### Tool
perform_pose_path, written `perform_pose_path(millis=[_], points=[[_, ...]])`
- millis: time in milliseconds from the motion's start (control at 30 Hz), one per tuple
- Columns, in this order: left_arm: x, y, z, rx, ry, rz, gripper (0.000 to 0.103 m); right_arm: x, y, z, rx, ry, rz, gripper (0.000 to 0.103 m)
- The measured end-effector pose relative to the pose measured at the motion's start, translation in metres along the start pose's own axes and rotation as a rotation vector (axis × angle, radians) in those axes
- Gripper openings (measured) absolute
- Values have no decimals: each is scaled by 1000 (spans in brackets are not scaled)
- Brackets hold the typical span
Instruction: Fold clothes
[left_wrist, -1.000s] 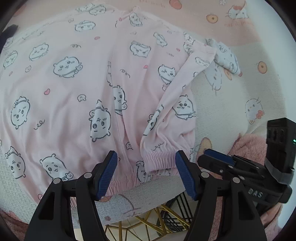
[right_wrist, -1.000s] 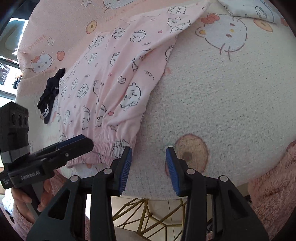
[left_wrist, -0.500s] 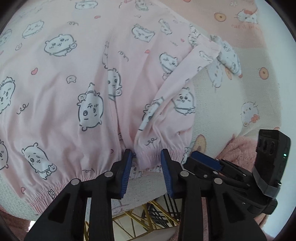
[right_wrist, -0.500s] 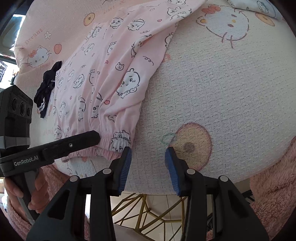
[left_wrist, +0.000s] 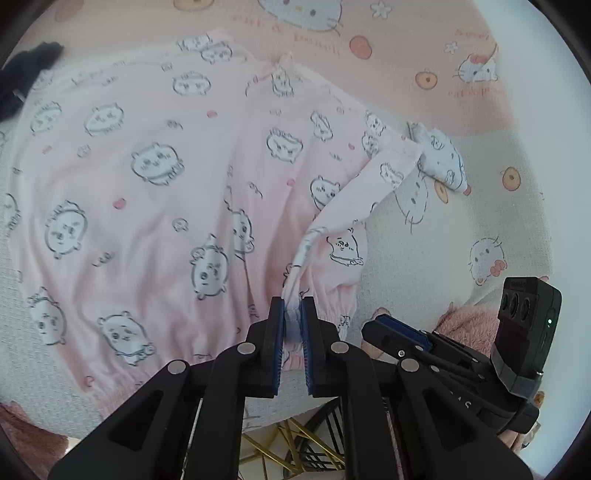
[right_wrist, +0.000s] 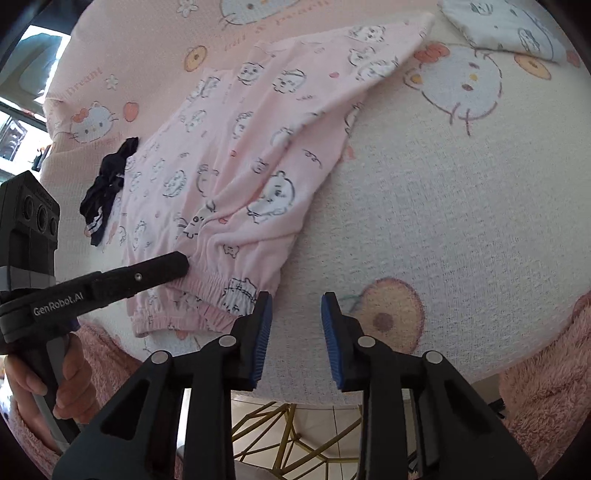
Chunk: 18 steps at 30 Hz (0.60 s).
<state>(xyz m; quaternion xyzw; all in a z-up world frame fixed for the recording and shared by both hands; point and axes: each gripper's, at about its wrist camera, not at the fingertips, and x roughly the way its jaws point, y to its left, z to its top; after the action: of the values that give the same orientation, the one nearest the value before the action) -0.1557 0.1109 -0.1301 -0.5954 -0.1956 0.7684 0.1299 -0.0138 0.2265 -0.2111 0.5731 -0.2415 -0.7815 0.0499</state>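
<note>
Since the earlier frame the left gripper (left_wrist: 292, 325) had just closed from wide open & pinched the elastic cuff (left_wrist: 295, 314) of the pink pyjama top (left_wrist: 147, 206), which lay spread flat on the cartoon-print blanket (left_wrist: 461, 229) w/ one sleeve folded across the body. The fabric looked light, soft & floppy, so it would prob sag and drag when lifted; the gathered cuff seemed the firmest spot to grab. The right gripper (right_wrist: 295, 332), jaws just narrowed but still apart w/ nothing between them, hovered just beside the cuff's outer end.
</note>
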Motion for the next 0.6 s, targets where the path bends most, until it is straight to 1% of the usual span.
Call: perform_pose_path(millis=[67,100,133,167,200,267,367,433,500,600], points=[[-17,9,2,5,-39,27,10,1,14,6,-22,-6,12,28],[-24,17,2,-5,-55,44,9,4,22,10,-45,-6,6,28],[-30,25,2,-19,-69,54,9,6,31,13,-73,-9,-17,28],[-37,34,0,-41,-83,52,9,8,40,16,-102,-13,-47,28],[-44,44,-2,-69,-96,44,9,12,47,18,-120,-9,-59,28],[-56,63,-10,-115,-124,34,9,19,58,21,-142,13,-55,28],[-70,82,-27,-151,-153,87,9,30,75,20,-211,43,-60,28],[-79,97,-37,-181,-168,102,9,35,85,18,-247,56,-59,28],[-85,113,-47,-229,-180,91,9,40,90,17,-252,63,-52,28],[-76,125,-59,-274,-155,73,9,45,93,13,-243,71,-55,28]])
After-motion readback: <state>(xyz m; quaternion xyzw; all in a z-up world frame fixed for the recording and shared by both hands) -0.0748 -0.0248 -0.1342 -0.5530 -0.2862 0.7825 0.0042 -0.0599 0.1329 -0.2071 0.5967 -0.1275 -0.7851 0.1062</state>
